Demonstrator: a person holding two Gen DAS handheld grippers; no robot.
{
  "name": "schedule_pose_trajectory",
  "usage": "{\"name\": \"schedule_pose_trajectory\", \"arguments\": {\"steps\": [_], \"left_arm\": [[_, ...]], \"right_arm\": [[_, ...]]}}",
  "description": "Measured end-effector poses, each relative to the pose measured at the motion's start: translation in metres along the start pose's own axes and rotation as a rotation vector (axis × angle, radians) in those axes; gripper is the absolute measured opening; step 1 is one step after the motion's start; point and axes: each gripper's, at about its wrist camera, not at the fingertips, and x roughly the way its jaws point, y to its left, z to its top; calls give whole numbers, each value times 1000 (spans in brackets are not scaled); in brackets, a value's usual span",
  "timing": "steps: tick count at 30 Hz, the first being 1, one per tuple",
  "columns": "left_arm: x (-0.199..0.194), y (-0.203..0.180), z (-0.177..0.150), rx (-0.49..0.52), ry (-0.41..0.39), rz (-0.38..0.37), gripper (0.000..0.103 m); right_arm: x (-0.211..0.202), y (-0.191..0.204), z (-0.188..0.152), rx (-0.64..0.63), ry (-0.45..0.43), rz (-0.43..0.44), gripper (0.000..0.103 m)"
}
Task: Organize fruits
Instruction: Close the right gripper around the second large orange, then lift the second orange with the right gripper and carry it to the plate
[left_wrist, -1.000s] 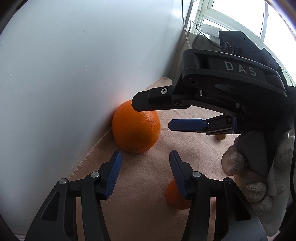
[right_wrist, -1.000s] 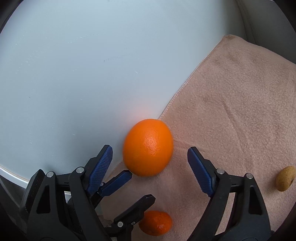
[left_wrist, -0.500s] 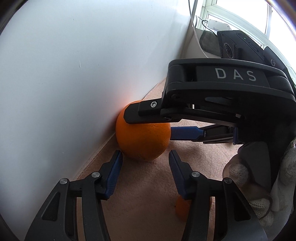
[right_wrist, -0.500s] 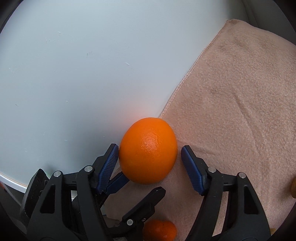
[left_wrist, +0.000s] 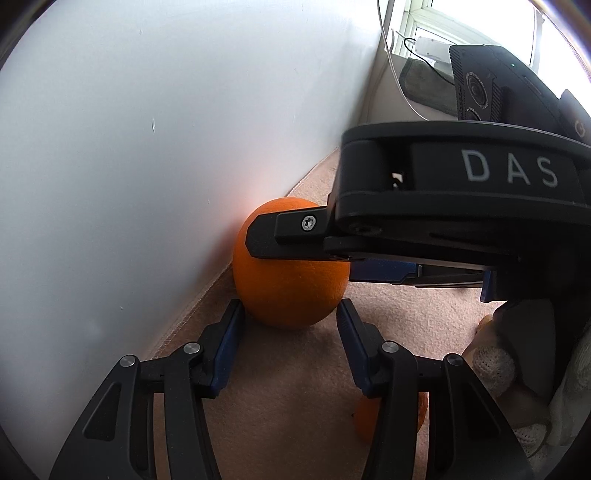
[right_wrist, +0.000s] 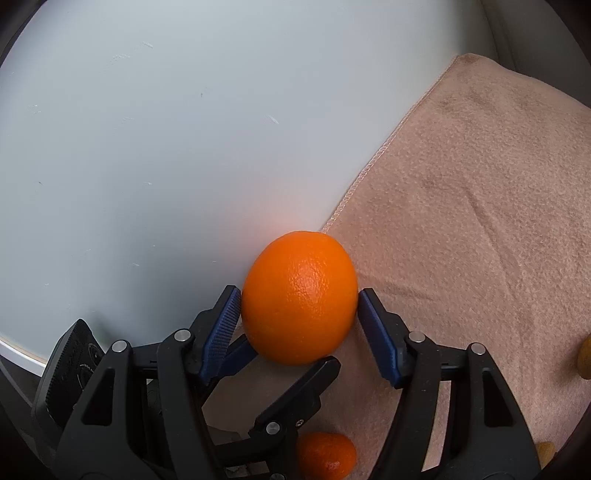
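**Orange pinned between two grippers at the wall**

While the big orange (right_wrist: 300, 297) sits on the pink towel (right_wrist: 476, 206) against the white wall (right_wrist: 147, 147), the right gripper (right_wrist: 299, 325) has just been closing, both blue pads now touching its sides. Just short of the fruit, the left gripper (left_wrist: 290, 338) stands half open and empty. A small mandarin (right_wrist: 327, 456) lies nearer, beneath the right gripper.

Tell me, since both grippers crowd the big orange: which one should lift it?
Right. The right gripper has just closed its pads onto the orange. The left gripper sits open, short of it.
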Motion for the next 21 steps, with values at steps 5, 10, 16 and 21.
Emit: {"name": "schedule_pose_trajectory", "arguments": {"steps": [5, 10, 16, 21], "left_arm": [[-18, 1, -13, 7, -22, -13, 51], [-33, 2, -19, 19, -50, -31, 50], [-52, -7, -23, 42, -82, -51, 50], [-62, 1, -19, 57, -98, -73, 50]], "right_arm": [[-9, 6, -10, -23, -35, -14, 68], [-39, 26, -25, -49, -63, -25, 68], [-67, 35, -41, -61, -103, -33, 68], [-89, 32, -51, -62, -132, -43, 68]]}}
